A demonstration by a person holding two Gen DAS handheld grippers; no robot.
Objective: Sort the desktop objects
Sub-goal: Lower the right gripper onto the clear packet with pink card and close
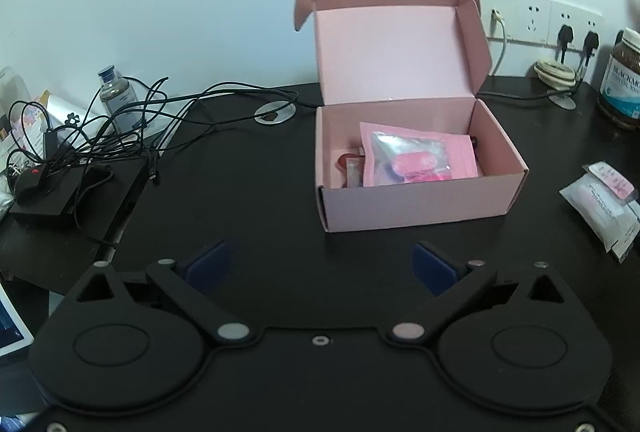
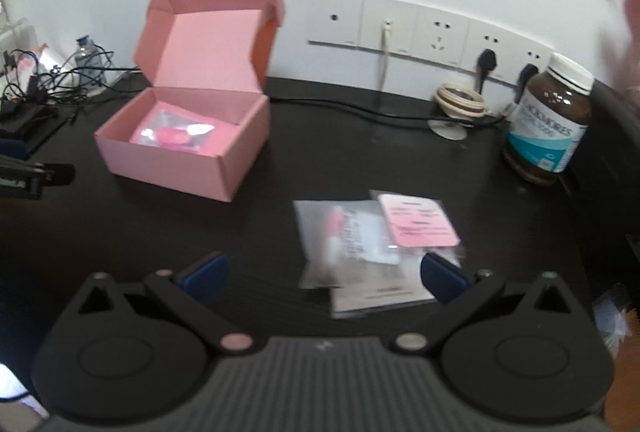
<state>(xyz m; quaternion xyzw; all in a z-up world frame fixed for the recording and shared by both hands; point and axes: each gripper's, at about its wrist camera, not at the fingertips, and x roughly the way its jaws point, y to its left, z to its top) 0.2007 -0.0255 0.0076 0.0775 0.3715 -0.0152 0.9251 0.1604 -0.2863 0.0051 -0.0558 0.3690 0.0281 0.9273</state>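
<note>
**Hand-held grippers wait wide open near the pink box**

The left hand-held gripper (image 1: 320,264) hangs over the black table (image 1: 248,200) with its two blue pads spread far apart. Nothing is between them. Just past it stands the pink cardboard box (image 1: 416,204) with its lid up. Inside the box lies a shiny pink packet (image 1: 416,156) with a pink oval thing in it, and a small red thing beside it that is too hidden to tell.

The right hand-held gripper (image 2: 324,272) is spread wide too. Its pads press on nothing. A little pile of clear plastic packets (image 2: 352,244) lies on the table right in front of it, with a pink paper card (image 2: 416,220) on top. One blue pad is just beside the pile's edge.

A brown glass jar with a white lid (image 2: 548,120) stands near the wall sockets (image 2: 416,28). A tangle of black cables (image 1: 100,128) sits on the far left of the table, next to a small clear bottle (image 1: 116,88).
</note>
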